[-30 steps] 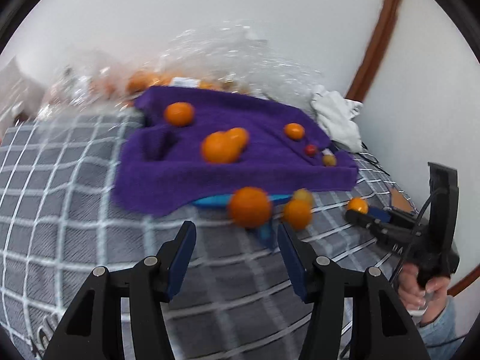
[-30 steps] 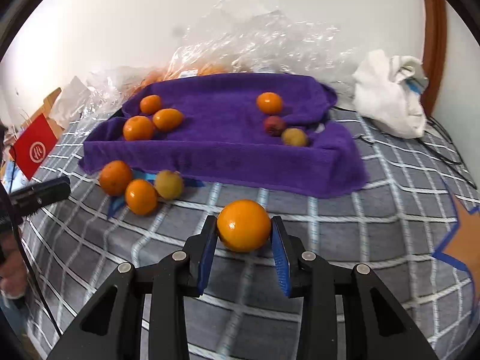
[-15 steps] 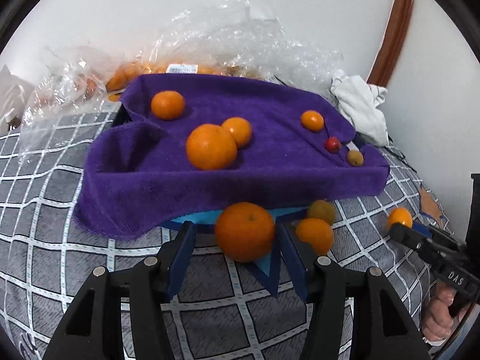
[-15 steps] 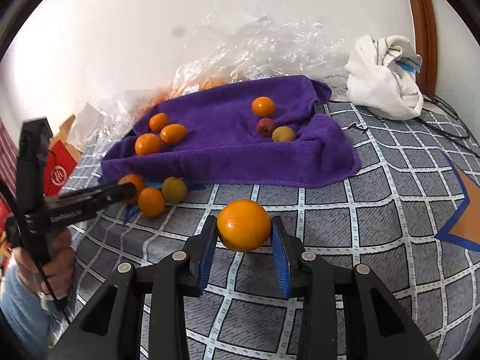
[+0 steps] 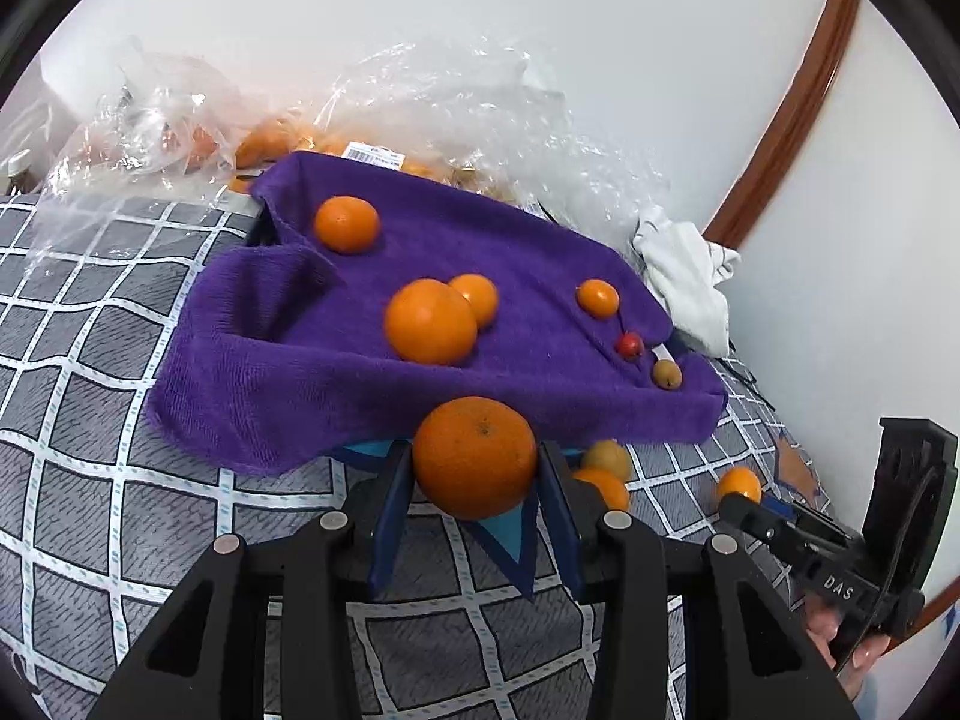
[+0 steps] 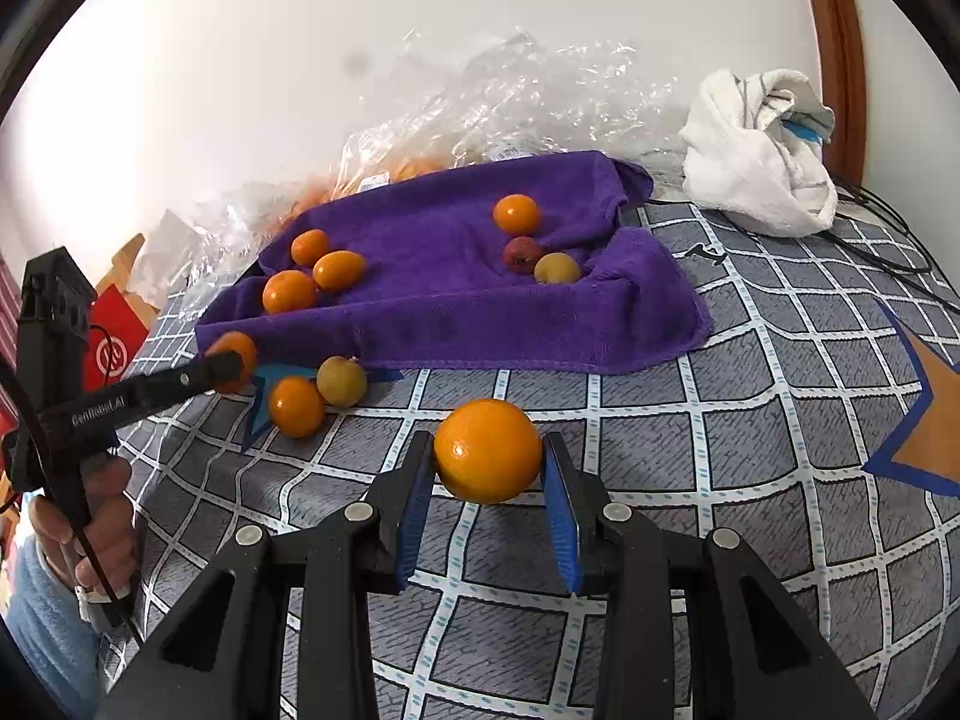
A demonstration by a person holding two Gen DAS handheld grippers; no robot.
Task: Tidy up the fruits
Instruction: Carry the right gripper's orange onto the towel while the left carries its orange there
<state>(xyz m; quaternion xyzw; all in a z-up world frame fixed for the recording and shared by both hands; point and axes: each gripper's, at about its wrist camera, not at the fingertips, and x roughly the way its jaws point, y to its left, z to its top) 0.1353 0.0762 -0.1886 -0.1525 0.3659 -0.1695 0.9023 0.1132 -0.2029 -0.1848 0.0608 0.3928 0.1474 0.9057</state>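
The right hand-held gripper (image 6: 487,468) is clamped on an orange (image 6: 487,451), lifted over the checked bed cover (image 6: 750,480). The left hand-held gripper (image 5: 477,480) hugs another orange (image 5: 474,456), maybe not squeezing yet. At 12 o'clock, the purple towel (image 6: 480,312) holds sorted fruit, likely where these go.

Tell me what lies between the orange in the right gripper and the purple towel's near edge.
Only bare grey checked cloth between that orange and the purple towel, per the right wrist view.
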